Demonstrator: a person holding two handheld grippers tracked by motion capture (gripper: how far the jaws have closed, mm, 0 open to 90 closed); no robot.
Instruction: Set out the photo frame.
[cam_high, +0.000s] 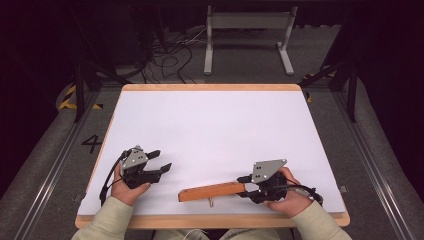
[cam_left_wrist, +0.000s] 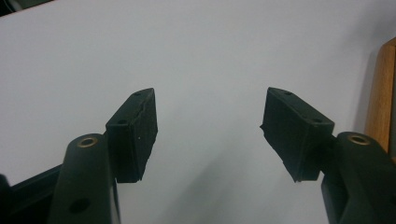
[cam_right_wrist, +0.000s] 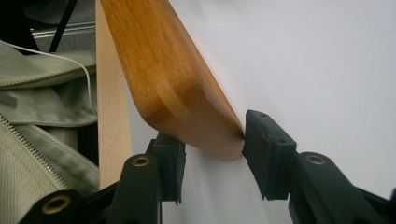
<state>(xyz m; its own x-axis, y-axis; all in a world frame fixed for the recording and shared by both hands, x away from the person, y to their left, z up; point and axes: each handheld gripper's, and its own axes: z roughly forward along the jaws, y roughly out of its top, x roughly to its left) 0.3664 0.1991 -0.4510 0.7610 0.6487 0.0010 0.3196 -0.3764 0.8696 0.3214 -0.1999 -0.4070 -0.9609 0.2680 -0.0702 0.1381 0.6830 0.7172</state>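
- Nearest the high camera, 2 pale green sleeves (cam_high: 107, 220) come in over the near wooden edge of the table (cam_high: 210, 221), each hand carrying a gripper.
- The right gripper (cam_high: 246, 184) sits low at the near right of the white table top, pointing left, with its grey plate on top and a cable trailing off to the right.
- Its 2 jaws sit on either side of the end of a wooden block (cam_high: 212, 191). In the right gripper view the right pad touches the block's (cam_right_wrist: 173, 79) rounded corner and the left pad sits against its other side, so the gripper (cam_right_wrist: 210, 149) pinches the block's end.
- The wooden block lies near the front edge of the table, running leftward from the right gripper, its far end slightly nearer the person.
- A small pale peg (cam_high: 211, 201) sticks out under the block toward the near edge.
- The left gripper (cam_high: 162, 161) is held at the near left, pointing right, well apart from the block.
- In the left gripper view its 2 jaws stand spread wide with only white table top between them (cam_left_wrist: 208, 130); a strip of wooden edge (cam_left_wrist: 380, 98) shows at the right.
- Beyond the table, tangled cables (cam_high: 170, 55) and a grey metal stand (cam_high: 247, 30) rest on the floor.
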